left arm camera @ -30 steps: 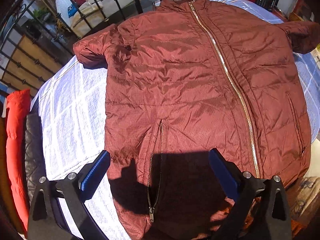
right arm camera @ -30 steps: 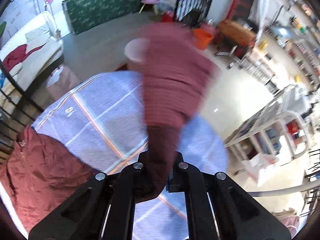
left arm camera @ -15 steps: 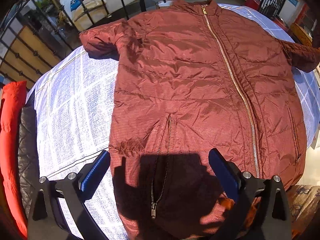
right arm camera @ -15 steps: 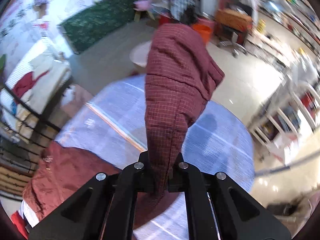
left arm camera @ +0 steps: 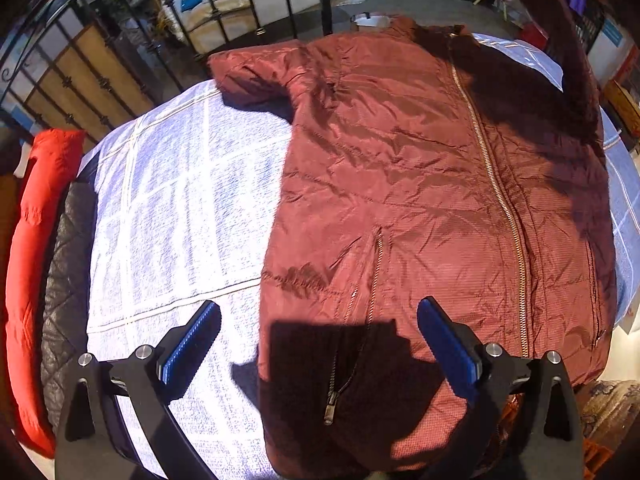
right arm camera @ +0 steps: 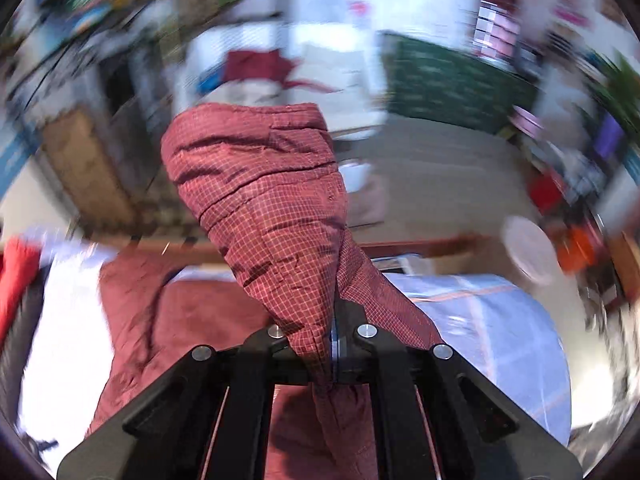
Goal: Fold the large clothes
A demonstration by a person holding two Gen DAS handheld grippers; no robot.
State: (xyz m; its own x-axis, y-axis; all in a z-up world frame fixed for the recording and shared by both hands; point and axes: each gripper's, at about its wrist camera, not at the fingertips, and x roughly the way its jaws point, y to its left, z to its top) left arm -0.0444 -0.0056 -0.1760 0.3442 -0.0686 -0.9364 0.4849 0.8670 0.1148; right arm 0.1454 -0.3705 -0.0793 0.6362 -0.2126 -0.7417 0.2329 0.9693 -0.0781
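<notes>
A dark red puffer jacket [left arm camera: 420, 184] lies face up and zipped on a white checked cloth [left arm camera: 180, 200], collar at the far end. My left gripper [left arm camera: 320, 344] is open and empty, hovering above the jacket's near hem beside a pocket zipper [left arm camera: 372, 300]. My right gripper [right arm camera: 332, 340] is shut on the jacket's right sleeve [right arm camera: 264, 200], holding it lifted above the jacket body [right arm camera: 192, 320]. In the left wrist view the raised sleeve [left arm camera: 568, 40] hangs dark at the upper right and shades the jacket's right side.
A red cushion [left arm camera: 28, 240] and a dark quilted pad [left arm camera: 64, 280] lie along the cloth's left edge. A black iron railing [left arm camera: 200, 20] stands behind the table. The right wrist view is motion-blurred; a white round stool [right arm camera: 528, 248] shows to the right.
My right gripper has swung the held sleeve from the table's right side up and over toward the jacket body. My left gripper has drifted slightly left, still open.
</notes>
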